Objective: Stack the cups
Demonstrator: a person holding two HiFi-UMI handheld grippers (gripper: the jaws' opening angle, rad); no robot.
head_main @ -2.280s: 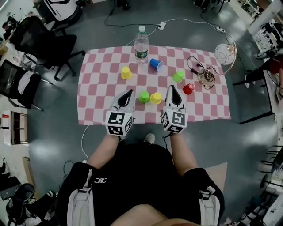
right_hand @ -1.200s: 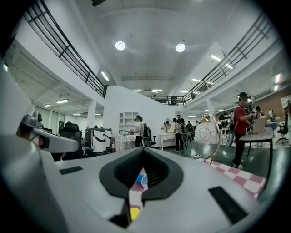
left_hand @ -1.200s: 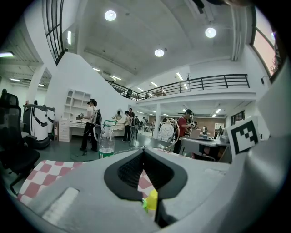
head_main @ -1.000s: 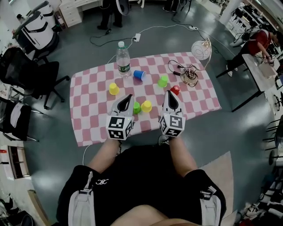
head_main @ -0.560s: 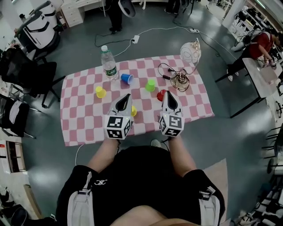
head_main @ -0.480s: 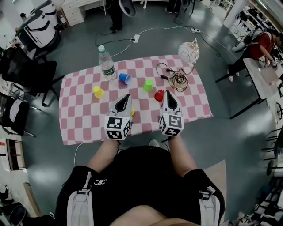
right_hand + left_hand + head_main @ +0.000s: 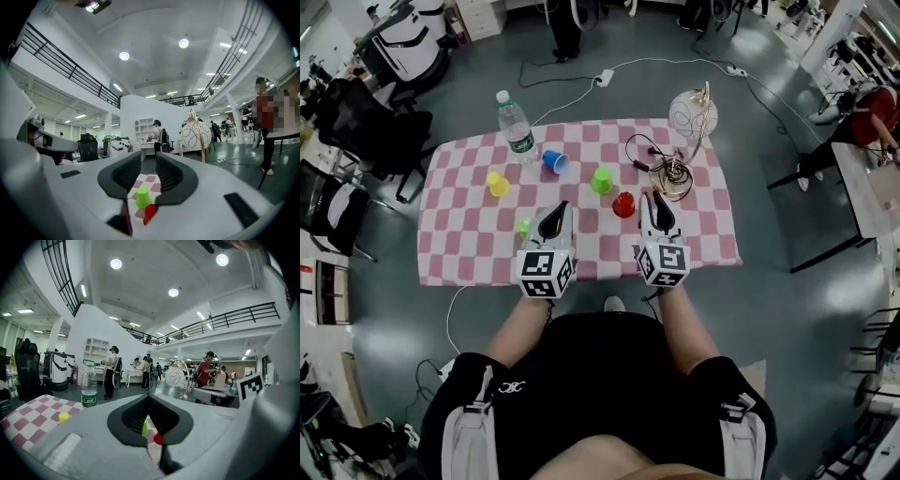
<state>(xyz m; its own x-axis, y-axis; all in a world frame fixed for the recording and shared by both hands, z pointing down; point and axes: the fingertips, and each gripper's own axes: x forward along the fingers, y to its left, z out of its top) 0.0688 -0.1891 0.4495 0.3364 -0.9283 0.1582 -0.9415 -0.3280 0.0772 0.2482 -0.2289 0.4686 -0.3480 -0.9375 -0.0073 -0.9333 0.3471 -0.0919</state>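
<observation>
Right hand-held gripper (image 7: 654,197) short of red plastic cup (image 7: 623,204): jaws slightly apart, empty.
Its jaws have just been opening, with nothing between them; left hand-held gripper (image 7: 556,208) has jaws together, empty. On the pink-checked tabletop (image 7: 459,244) the red plastic cup stands just ahead-left of the right tips, axis upright, nearer the right hand; the light-green plastic cup (image 7: 600,180) stands beyond. The right gripper view frames both cups in the gap; only the head view shows the yellow plastic cup (image 7: 497,184) and the tipped blue plastic cup (image 7: 553,161).
</observation>
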